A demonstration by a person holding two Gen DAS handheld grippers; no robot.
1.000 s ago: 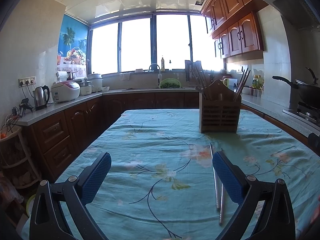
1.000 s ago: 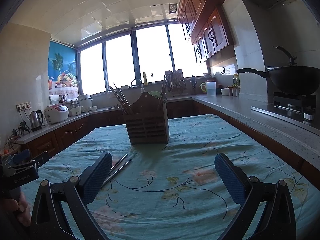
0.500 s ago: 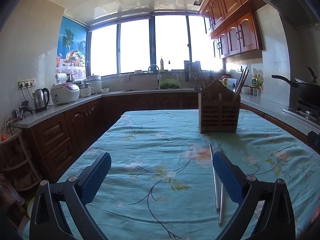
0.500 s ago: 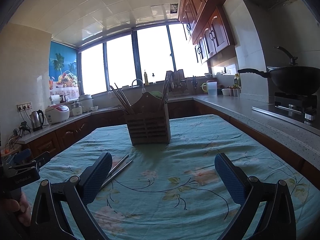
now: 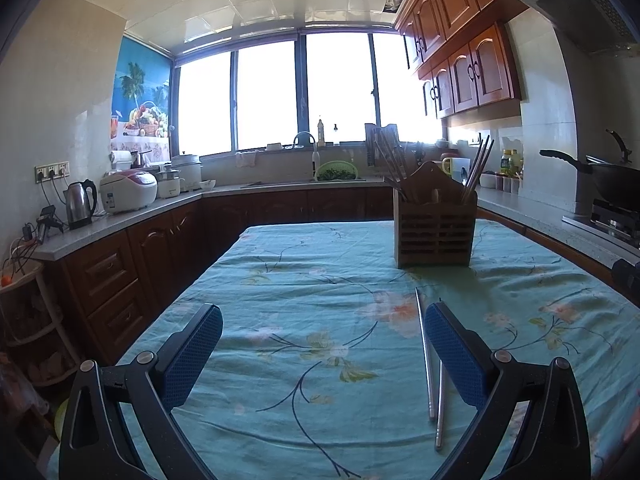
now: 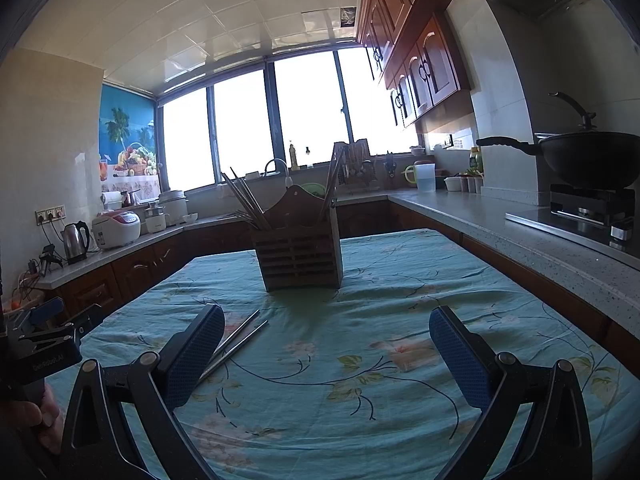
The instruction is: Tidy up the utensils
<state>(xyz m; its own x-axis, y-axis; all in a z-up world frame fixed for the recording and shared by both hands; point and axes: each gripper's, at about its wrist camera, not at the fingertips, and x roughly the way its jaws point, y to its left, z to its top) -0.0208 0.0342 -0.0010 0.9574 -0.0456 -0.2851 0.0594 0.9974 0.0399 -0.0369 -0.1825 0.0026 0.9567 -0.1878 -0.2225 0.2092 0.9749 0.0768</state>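
A pair of metal chopsticks lies on the teal floral tablecloth, just inside the right finger of my left gripper, which is open and empty. A slatted wooden utensil holder with several chopsticks in it stands farther back on the table. In the right wrist view the same chopsticks lie beside the left finger of my right gripper, also open and empty. The holder stands straight ahead of it. The left gripper shows at the left edge.
The table is ringed by wooden kitchen counters. A kettle and rice cooker stand on the left counter. A black wok sits on a stove on the right counter, close to the table edge.
Both views have shifted only slightly. The chopsticks and holder have not moved, and both grippers stay open.
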